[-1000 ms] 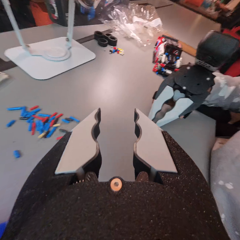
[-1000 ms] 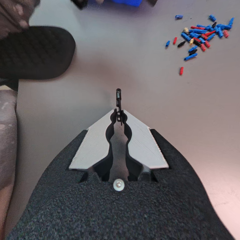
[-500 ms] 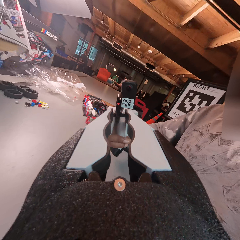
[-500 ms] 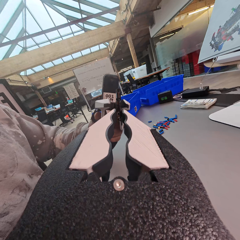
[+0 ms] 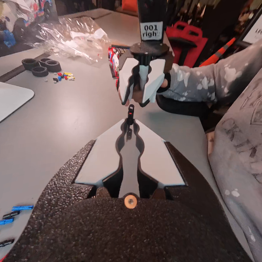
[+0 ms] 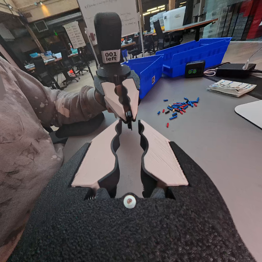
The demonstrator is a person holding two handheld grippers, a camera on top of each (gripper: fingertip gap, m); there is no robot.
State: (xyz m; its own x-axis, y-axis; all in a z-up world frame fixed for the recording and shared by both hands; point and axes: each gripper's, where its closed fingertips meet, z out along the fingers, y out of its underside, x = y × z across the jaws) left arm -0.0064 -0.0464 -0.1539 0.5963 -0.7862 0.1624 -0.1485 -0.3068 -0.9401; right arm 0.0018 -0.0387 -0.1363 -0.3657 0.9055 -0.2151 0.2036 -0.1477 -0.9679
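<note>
My left gripper (image 5: 130, 119) is shut on a small black beam piece (image 5: 131, 112) with a red pin in it, held above the grey table (image 5: 70, 120). The piece sticks out past the fingertips. My right gripper (image 5: 134, 103) faces it tip to tip, open, with its tips just beyond the piece's end. In the right wrist view my right gripper (image 6: 129, 121) stands open around the lower end of the black piece (image 6: 129, 124), which the left gripper (image 6: 129, 118) grips. I cannot tell whether the right fingers touch the piece.
Black tyres (image 5: 41, 65), small coloured parts (image 5: 63, 76), clear plastic bags (image 5: 68, 36) and a red, white and black model (image 5: 114, 62) lie far left. A pile of blue and red pins (image 6: 180, 107), blue bins (image 6: 184, 59) and a booklet (image 6: 231, 87) lie on the other side. The tips of both grippers are at nearly the same place.
The right gripper, shut on the black piece a second ago, has opened. The left gripper, open then, has shut on the piece. Both were raised tip to tip, then lowered.
</note>
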